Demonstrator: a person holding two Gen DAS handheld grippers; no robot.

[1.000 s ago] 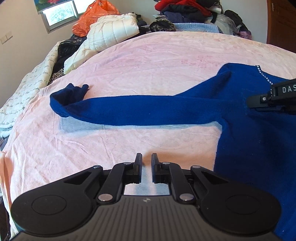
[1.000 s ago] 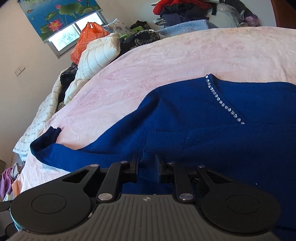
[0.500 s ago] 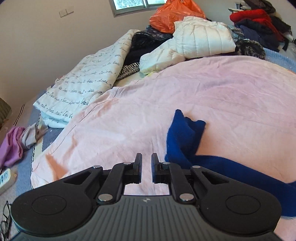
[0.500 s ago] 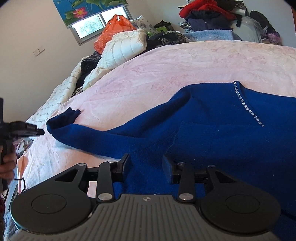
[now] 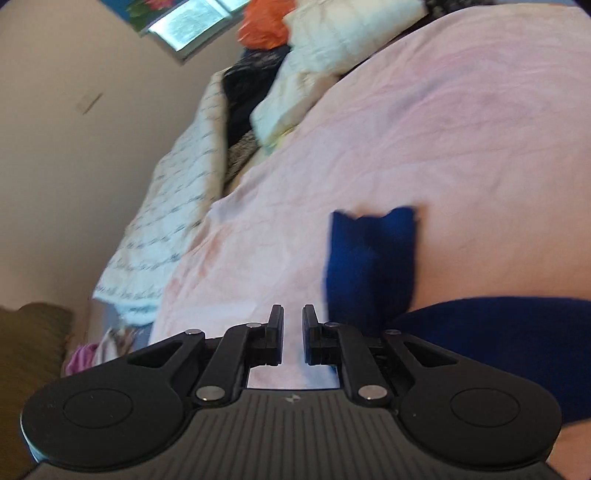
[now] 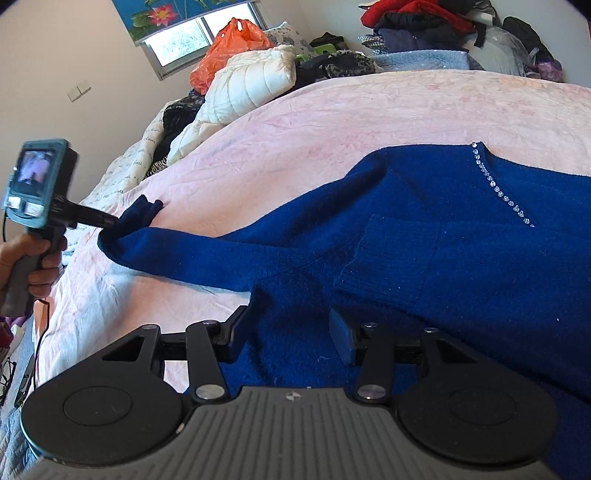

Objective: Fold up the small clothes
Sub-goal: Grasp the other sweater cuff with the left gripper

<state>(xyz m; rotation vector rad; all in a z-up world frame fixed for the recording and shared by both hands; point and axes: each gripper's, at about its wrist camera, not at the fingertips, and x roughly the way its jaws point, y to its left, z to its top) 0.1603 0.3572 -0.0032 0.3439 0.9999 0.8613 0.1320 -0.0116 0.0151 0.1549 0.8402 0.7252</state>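
A dark blue sweater (image 6: 461,266) with a rhinestone neckline lies flat on the pink bed sheet (image 6: 332,125). One sleeve stretches left and ends in a folded-up cuff (image 6: 142,212), which also shows in the left wrist view (image 5: 373,254). My left gripper (image 5: 293,317) has its jaws nearly closed with nothing between them, just left of the cuff; in the right wrist view its fingers (image 6: 107,222) reach the cuff. My right gripper (image 6: 288,325) is open wide, low over the sweater near the armpit.
A white quilted jacket (image 6: 251,88), an orange plastic bag (image 6: 225,48) and dark clothes are piled at the bed's far left. More clothes (image 6: 436,29) are heaped at the far end. A script-printed quilt (image 5: 173,206) hangs off the left edge.
My left gripper swung left from the sweater body to the sleeve cuff and came in close. My right gripper opened wide and drew back a little over the sweater.
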